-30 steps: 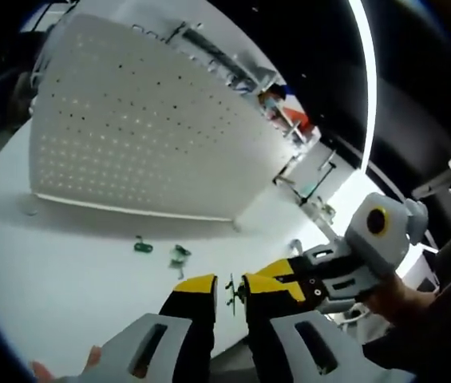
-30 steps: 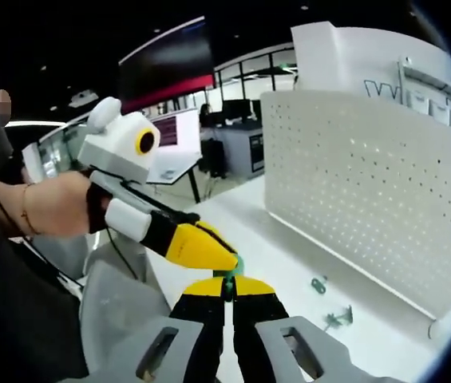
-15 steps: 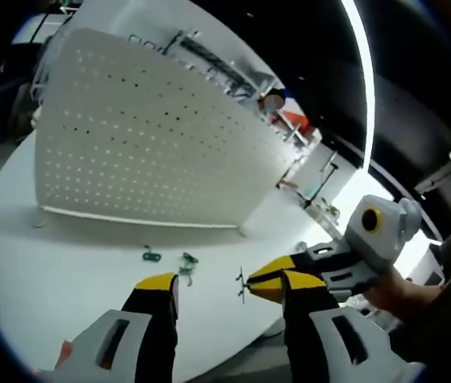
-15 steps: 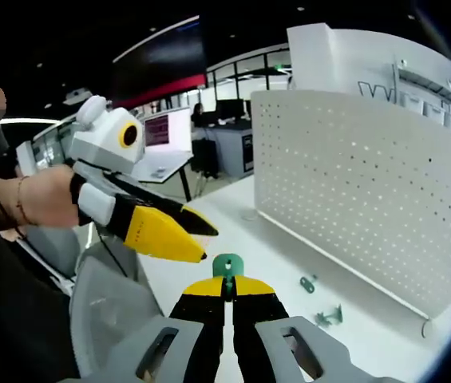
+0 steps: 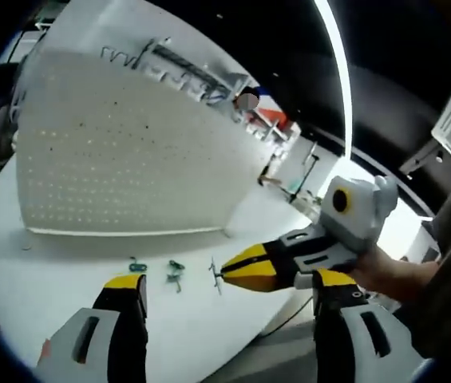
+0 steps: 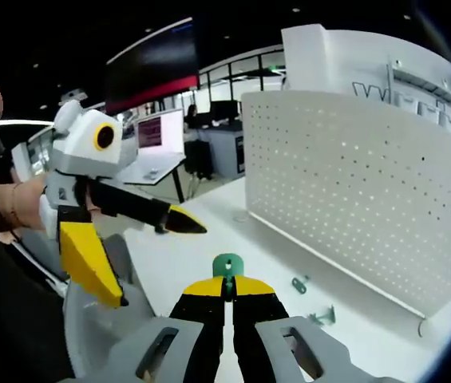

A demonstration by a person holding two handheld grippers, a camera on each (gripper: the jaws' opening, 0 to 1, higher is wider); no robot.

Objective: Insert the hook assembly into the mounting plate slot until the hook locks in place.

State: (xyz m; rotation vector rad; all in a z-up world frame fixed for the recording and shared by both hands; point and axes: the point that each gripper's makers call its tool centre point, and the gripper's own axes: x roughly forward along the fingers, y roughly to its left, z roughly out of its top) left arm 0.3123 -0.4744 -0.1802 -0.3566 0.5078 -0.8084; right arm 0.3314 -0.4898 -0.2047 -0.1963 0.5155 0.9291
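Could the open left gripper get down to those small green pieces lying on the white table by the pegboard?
Probably yes: the left gripper is open, holds nothing, and bare table lies between it and the green pieces.

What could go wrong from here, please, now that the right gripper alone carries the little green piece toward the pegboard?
1. The right gripper pinches the green hook piece only by its lower edge, so it could twist or slip out before reaching the pegboard.
2. The left gripper is open and close by; it might bump the held piece.
3. Two loose green parts lie on the table below the board and could be knocked away.
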